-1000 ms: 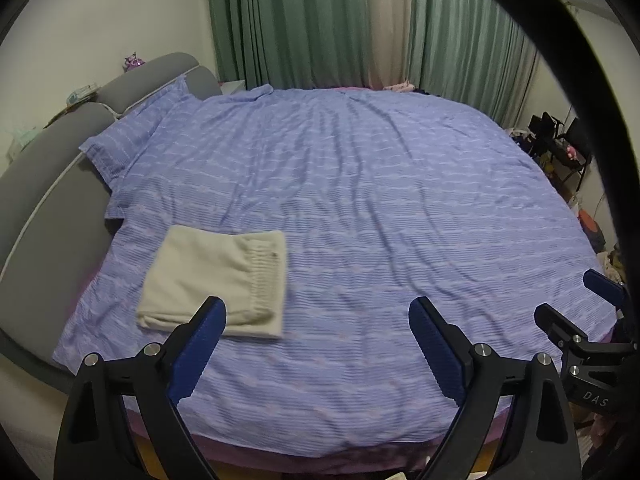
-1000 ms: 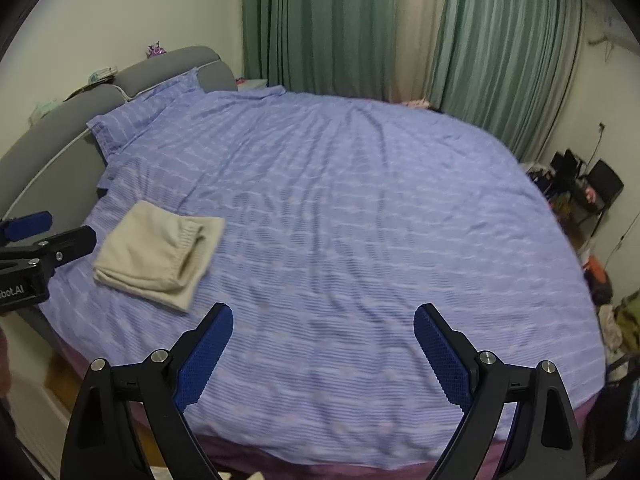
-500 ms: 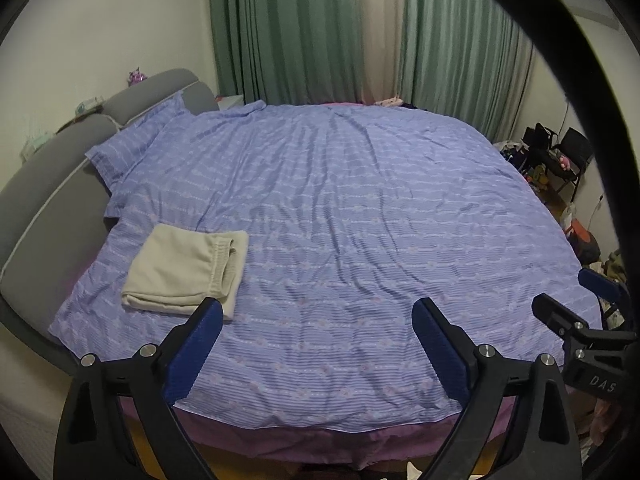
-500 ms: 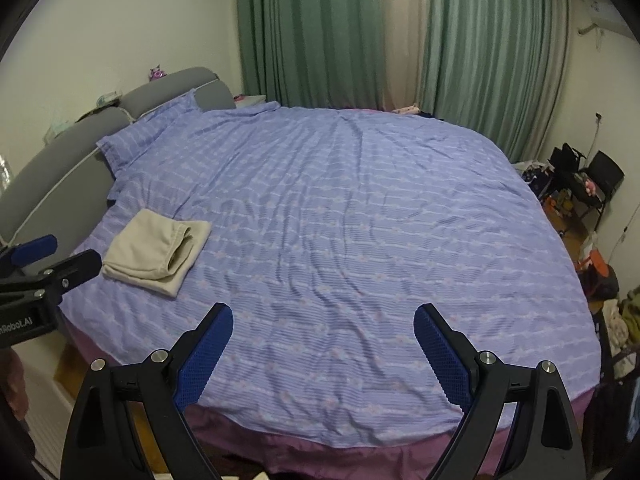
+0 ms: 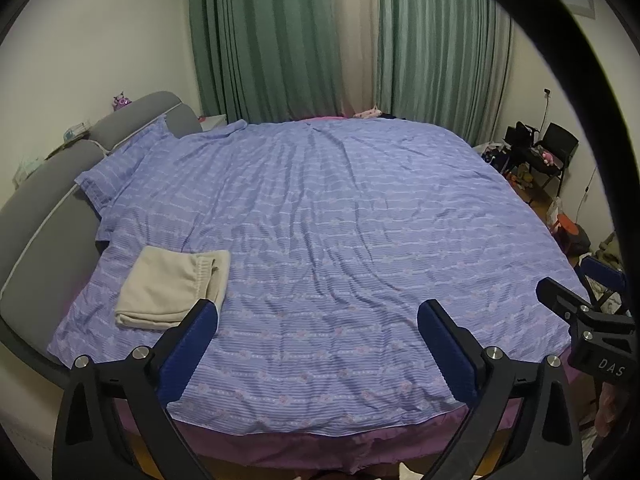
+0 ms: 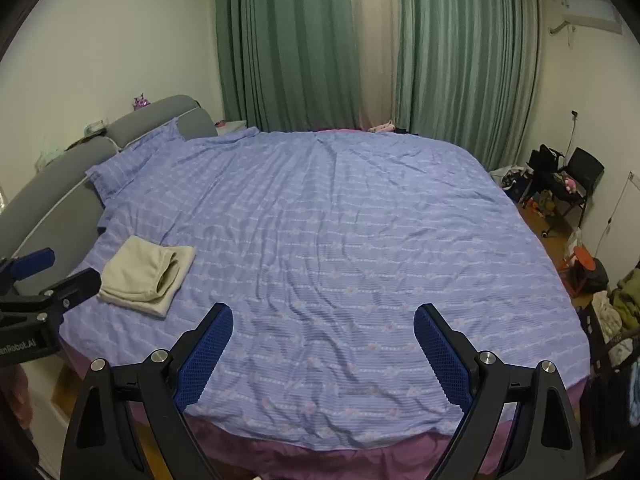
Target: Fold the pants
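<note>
Cream pants (image 5: 172, 286) lie folded into a small rectangle on the near left of the blue striped bed cover (image 5: 340, 220); they also show in the right wrist view (image 6: 146, 274). My left gripper (image 5: 318, 320) is open and empty, held back over the bed's near edge, right of the pants. My right gripper (image 6: 324, 324) is open and empty, further right. Each gripper shows at the edge of the other's view: the right one (image 5: 580, 292) and the left one (image 6: 52, 272).
A grey padded headboard (image 5: 48, 200) runs along the left. Green curtains (image 5: 280, 40) hang behind the bed. A black chair (image 6: 576, 176) and clutter stand on the floor at the right. A purple skirt (image 6: 320, 452) hangs below the cover's near edge.
Both grippers have pulled back and up from the bed; the pants look smaller and farther, and the bed's near edge has come into view. The pants have not moved.
</note>
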`<state>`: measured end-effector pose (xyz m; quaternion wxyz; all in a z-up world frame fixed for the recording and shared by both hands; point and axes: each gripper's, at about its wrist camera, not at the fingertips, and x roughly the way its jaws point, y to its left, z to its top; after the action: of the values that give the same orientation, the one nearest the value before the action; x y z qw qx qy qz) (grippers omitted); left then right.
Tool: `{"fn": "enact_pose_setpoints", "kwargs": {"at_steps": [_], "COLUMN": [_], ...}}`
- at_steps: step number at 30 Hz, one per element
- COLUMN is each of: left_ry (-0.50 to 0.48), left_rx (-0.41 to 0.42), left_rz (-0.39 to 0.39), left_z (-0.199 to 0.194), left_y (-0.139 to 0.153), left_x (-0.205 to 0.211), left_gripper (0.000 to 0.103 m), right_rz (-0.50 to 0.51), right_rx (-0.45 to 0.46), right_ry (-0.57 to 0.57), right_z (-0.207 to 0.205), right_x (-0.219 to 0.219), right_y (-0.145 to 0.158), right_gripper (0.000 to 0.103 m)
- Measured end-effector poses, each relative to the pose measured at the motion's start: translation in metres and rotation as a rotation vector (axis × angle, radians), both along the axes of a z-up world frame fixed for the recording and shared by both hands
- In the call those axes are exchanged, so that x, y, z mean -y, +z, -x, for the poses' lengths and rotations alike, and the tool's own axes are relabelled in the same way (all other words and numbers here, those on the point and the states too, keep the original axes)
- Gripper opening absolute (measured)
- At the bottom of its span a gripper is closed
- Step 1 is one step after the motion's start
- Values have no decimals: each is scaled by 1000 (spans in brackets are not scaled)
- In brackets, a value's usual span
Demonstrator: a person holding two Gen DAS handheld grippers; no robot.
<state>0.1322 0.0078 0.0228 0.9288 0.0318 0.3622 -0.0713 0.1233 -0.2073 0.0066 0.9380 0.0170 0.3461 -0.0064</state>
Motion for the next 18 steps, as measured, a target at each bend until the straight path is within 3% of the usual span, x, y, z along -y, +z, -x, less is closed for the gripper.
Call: {"fn": "enact_pose_setpoints", "kwargs": {"at_steps": [18], "left_ry": [-7], "left_rx": [-6], "left_rz": [22], "left_z": [16], "left_y": [-7], "left_x": [20], "left_gripper": [103], "right_rz": [0], "right_rx": [-11], "right_ry": [-2], "right_z": [12], "right_x": [11], "right_y": [-5], "right_gripper": [92]}}
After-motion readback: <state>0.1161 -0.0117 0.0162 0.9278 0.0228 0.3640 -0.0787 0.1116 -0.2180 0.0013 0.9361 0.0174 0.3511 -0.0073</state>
